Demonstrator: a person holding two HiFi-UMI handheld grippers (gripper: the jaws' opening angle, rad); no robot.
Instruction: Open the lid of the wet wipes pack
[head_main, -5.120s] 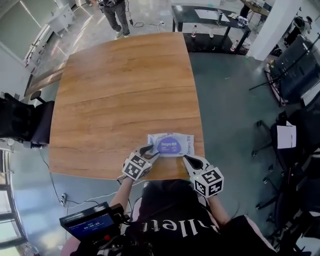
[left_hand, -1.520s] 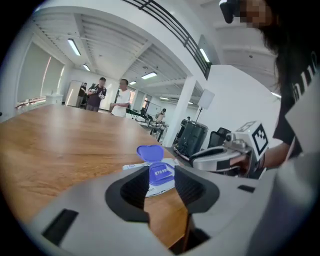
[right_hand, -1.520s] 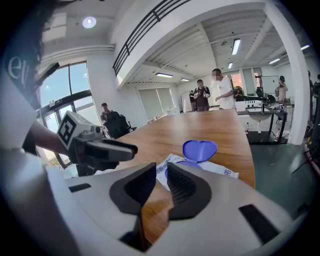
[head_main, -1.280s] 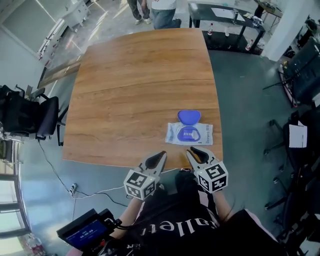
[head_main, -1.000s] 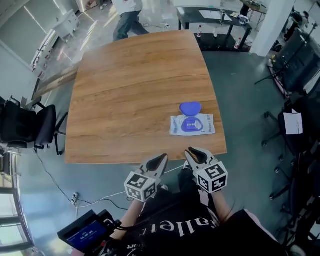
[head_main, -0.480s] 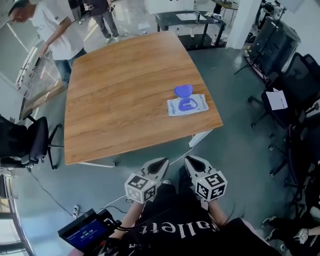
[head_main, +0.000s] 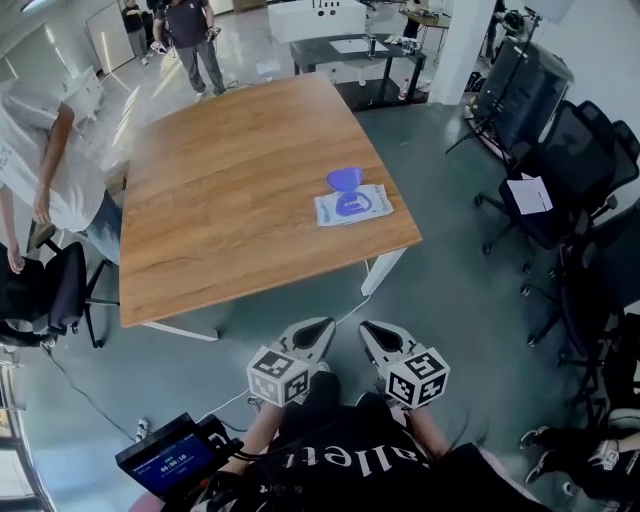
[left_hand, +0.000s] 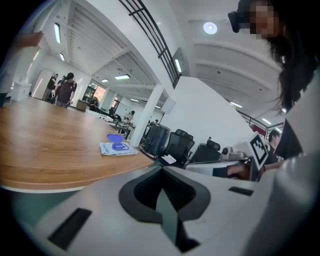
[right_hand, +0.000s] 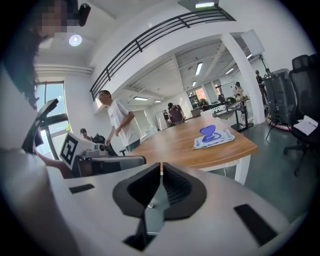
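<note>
The wet wipes pack (head_main: 352, 205) lies flat near the right edge of the wooden table (head_main: 230, 190). Its blue lid (head_main: 345, 179) stands flipped open behind it. Both grippers hang close to my body, off the table and well short of its near edge. My left gripper (head_main: 323, 324) is shut with nothing in it, and so is my right gripper (head_main: 364, 327). The left gripper view shows the pack (left_hand: 119, 148) far ahead beyond the left gripper (left_hand: 161, 167). In the right gripper view the pack (right_hand: 214, 140) with its raised lid (right_hand: 208, 132) lies past the right gripper (right_hand: 161, 164).
A person in a white shirt (head_main: 40, 170) leans at the table's left side, by a black chair (head_main: 40, 290). More black chairs (head_main: 560, 170) stand to the right. Another person (head_main: 190, 40) stands at the far end. A white table leg (head_main: 385, 270) shows under the near corner.
Both grippers and my view have drawn back from the table, which now sits farther away. The pack stays put with its lid open. The person in white has come along the left side.
</note>
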